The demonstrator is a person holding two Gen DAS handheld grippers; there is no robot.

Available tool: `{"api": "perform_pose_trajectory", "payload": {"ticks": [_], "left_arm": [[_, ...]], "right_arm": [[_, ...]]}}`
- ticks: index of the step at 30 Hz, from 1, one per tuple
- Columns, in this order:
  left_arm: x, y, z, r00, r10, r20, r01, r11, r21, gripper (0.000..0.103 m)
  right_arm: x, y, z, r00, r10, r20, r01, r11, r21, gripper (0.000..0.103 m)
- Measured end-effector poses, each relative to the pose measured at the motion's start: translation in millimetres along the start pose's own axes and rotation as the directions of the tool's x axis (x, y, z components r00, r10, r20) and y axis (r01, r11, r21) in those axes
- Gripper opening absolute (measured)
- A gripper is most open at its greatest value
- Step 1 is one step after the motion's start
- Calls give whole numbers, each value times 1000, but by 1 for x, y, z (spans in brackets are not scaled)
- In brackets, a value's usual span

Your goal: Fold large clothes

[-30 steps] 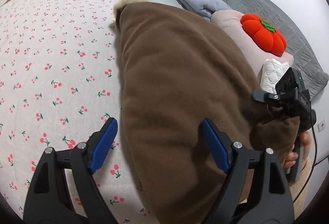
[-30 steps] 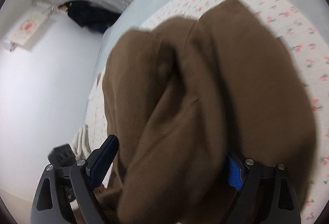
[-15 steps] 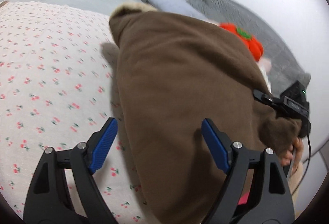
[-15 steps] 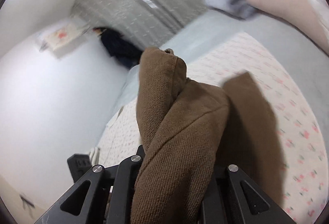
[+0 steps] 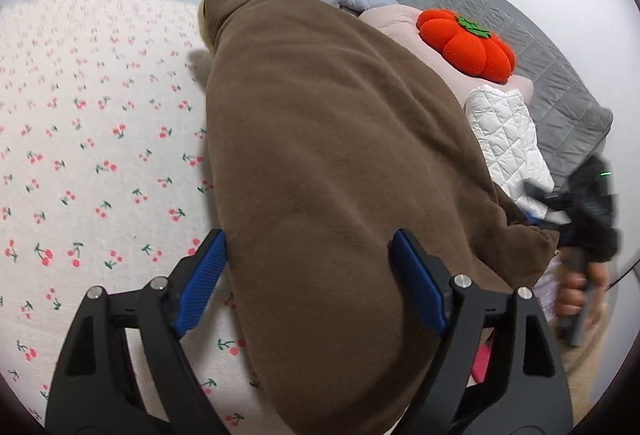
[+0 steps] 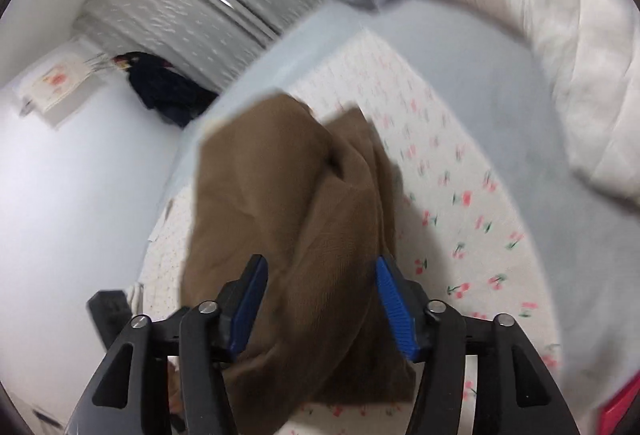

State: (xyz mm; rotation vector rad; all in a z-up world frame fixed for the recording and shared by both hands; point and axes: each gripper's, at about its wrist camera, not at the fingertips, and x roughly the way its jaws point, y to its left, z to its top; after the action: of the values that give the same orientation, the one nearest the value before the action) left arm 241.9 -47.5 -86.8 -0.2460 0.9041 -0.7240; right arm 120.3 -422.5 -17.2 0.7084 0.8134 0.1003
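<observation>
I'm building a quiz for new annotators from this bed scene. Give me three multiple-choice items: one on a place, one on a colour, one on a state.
1. Where does the red pumpkin cushion sit?
A. on the pale pink pillow
B. on the cherry-print sheet
C. on the floor

2. What colour is the large garment?
A. grey
B. brown
C. white

3. How does the left claw stand?
A. shut on the garment
B. shut on nothing
C. open

Key: 1 A, the red pumpkin cushion rests on the pale pink pillow. 2 B, the large garment is brown. 3 C, the left claw shows its blue pads wide apart over the cloth.
</observation>
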Motion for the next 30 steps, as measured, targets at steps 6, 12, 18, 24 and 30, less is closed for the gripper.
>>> {"api": "perform_pose_trajectory", "payload": {"ticks": [6,12,18,24,30], "left_arm": [[1,-4,-3,999,28,28,-28,1000,5,84],[2,-5,-2,999,31,22,-31,999,15,84],[-9,-11,6,996,30,83,-33,999,36,84],[-12,-29,6,995,14,102,-26,993,115,84],[-1,-50,14,991,56,117,-85,963,256,84]], "right_arm": [[-30,67,-33,998,66,21,-58,957,-284,59],[24,60,-63,960,-267,-80,211,883,-418,22],[-10,24,-56,994,29,-106,-55,968,-243,10],[28,-18,-58,968,-99,-229,67,988,-141,13],[5,2,-40,981,-32,-189,4,989,-150,45]]}}
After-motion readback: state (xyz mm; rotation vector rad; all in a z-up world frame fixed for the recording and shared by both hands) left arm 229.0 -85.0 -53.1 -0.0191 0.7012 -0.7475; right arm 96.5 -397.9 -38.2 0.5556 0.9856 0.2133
